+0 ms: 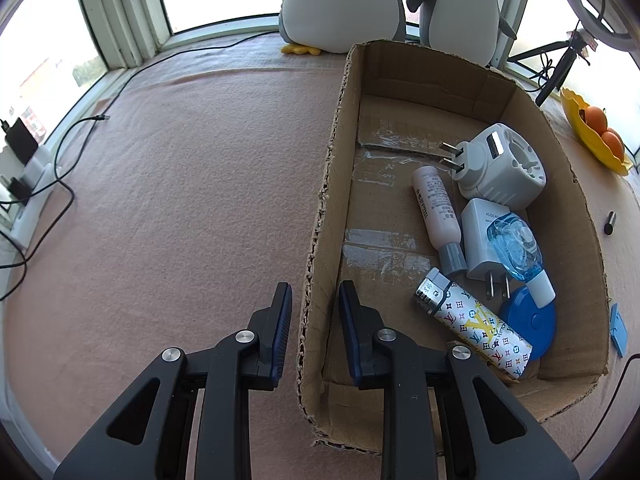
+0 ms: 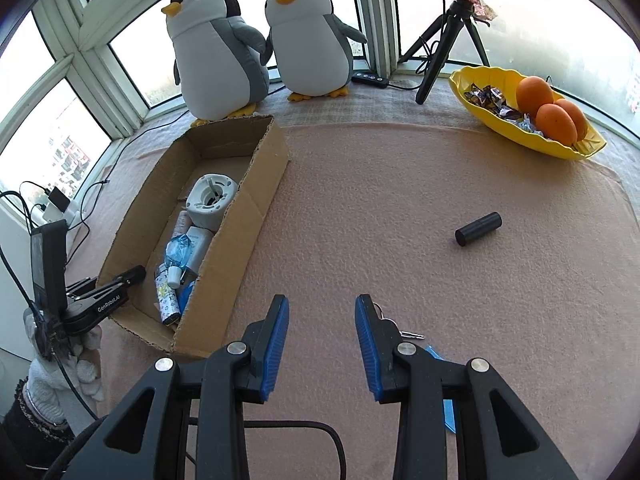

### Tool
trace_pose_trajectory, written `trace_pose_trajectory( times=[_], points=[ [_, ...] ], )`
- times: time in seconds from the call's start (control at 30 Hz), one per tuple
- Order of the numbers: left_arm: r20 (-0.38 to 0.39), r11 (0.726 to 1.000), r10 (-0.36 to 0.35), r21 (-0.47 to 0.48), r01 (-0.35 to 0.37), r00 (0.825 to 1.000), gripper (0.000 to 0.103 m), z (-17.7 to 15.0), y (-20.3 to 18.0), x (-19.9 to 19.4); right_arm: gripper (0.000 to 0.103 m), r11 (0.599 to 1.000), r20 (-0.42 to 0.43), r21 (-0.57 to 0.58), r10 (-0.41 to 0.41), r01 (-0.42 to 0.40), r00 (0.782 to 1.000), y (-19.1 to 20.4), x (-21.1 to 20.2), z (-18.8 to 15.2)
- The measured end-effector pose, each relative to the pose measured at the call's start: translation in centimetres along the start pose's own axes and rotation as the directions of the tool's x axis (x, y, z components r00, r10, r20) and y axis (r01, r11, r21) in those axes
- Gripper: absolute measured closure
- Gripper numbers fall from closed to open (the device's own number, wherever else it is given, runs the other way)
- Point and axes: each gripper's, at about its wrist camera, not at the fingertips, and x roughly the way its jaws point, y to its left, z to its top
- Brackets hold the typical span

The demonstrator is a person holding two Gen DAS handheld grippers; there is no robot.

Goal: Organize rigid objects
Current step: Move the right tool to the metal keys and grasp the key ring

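Note:
A cardboard box [image 1: 420, 64] lies on the pink blanket. Inside are a white travel adapter [image 1: 500, 168], a white bottle [image 1: 436, 216], a white charger [image 1: 478, 240], a blue spray bottle [image 1: 516, 252], a patterned lighter [image 1: 476, 324] and a blue disc [image 1: 532, 320]. My left gripper [image 1: 316, 292] straddles the box's left wall, shut on it. In the right wrist view the box [image 2: 240, 216] is at left, and my right gripper [image 2: 322, 304] stands open over bare blanket with nothing between its fingers. A black cylinder [image 2: 478, 229] lies to the right. Keys [image 2: 408, 334] peek out behind the right finger.
Two plush penguins [image 2: 224, 48] stand behind the box by the windows. A yellow bowl [image 2: 576, 152] with oranges and sweets sits far right beside a tripod [image 2: 436, 52]. Cables and a power strip [image 1: 32, 184] run along the left edge. A blue flat piece [image 2: 448, 412] lies under my right gripper.

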Motion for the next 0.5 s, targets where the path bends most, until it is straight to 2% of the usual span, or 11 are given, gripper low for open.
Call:
trace_pose_trajectory(
  times=[0.27, 0.5],
  points=[
    [-0.001, 1.000, 0.001, 0.003, -0.001, 1.000, 0.080, 0.0, 0.0, 0.0, 0.072, 0.995, -0.049, -0.055, -0.082, 0.079, 0.995, -0.3, 2.6, -1.2],
    [-0.005, 1.000, -0.002, 0.003, 0.002, 1.000, 0.080, 0.1, 0.0, 0.1, 0.072, 0.995, -0.085, -0.051, -0.086, 0.082, 0.993, -0.8, 4.2, -1.0]
  ],
)
